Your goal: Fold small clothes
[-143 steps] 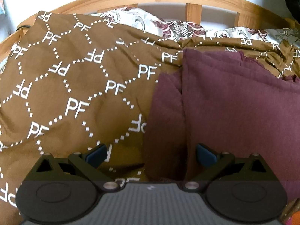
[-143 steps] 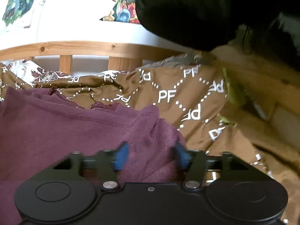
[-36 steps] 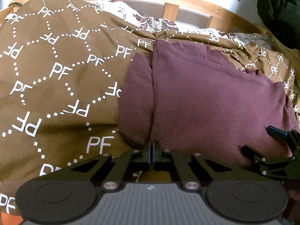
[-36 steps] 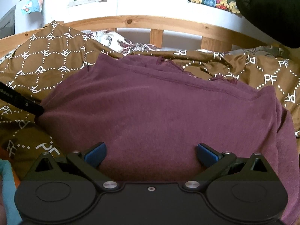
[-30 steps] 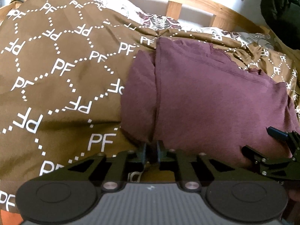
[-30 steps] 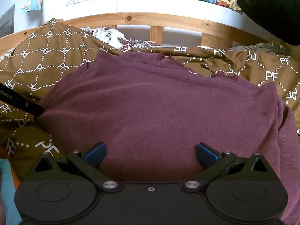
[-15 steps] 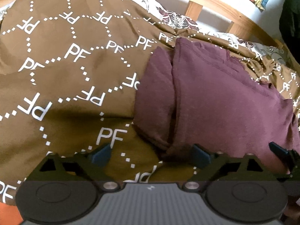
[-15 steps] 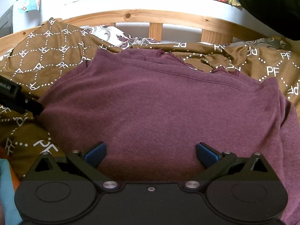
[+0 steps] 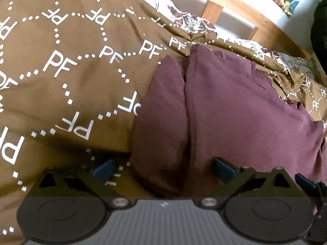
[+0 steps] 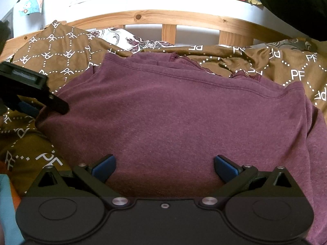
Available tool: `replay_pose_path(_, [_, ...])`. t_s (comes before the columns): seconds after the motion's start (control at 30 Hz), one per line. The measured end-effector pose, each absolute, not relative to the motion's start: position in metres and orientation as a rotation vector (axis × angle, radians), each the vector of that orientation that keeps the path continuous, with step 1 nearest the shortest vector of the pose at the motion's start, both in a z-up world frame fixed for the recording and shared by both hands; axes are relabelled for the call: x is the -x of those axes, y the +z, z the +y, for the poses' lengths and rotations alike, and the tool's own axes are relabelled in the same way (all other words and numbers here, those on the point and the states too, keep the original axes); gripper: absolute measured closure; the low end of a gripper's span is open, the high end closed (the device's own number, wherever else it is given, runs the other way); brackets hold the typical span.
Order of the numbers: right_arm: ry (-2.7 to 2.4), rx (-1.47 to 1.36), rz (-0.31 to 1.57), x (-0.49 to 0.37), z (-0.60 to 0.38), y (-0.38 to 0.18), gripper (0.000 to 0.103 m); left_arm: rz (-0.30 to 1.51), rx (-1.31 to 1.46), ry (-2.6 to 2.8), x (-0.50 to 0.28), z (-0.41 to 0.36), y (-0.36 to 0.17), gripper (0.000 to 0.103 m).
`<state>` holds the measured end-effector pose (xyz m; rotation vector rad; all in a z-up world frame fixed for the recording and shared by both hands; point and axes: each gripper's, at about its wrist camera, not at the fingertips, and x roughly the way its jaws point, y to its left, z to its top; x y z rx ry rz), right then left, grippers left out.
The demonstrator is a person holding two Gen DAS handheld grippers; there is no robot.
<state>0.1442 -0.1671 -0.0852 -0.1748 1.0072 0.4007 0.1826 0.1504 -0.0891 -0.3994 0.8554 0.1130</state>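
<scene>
the brown quilted bedspread printed with white dotted diamonds and "pf" letters [image 9: 67, 77] fills the left of the bed; on it, toward the right, lies the maroon knit top [image 10: 179, 114], already doubled, with a narrow tucked sleeve flap along its left edge [image 9: 163, 122] and its stitched hem running across the far side; beyond it stands the pale wooden slatted headboard [image 10: 169, 18].

the left gripper [image 9: 163, 168] hangs at the near left corner of the top with its blue-padded fingers spread wide, one pad [image 9: 104, 168] over bare bedspread and the other over the maroon cloth; it holds nothing; the right gripper [image 10: 164, 168] sits at the near edge toward the middle, jaws equally wide and empty, both pads low over the fabric.

the step in hand looks like taking the near edge for the next fold; to do it well, each gripper should come down so one finger slides under all the layers, the sleeve flap included on the left; pinching only the top layer would let the stack slip apart; both should lift together and carry the edge evenly toward the far hem, so the crease lands straight.
</scene>
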Motion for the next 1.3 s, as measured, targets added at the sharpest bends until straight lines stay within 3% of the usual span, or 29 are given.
replay_pose_path(0.17, [0.403, 0.166, 1.010, -0.145, -0.169, -0.086, 0.001, 0.837, 0.302, 0.119, -0.178, 0.137, -0.092, 0.001])
replay_pose_path(1.17, [0.405, 0.160, 1.011, -0.146, -0.170, -0.086, 0.000, 0.873, 0.321, 0.144, -0.183, 0.139, -0.086, 0.001])
replay_pose_path(1.3, [0.405, 0.158, 1.012, -0.146, -0.170, -0.087, 0.001, 0.870, 0.335, 0.131, -0.179, 0.137, -0.080, 0.011])
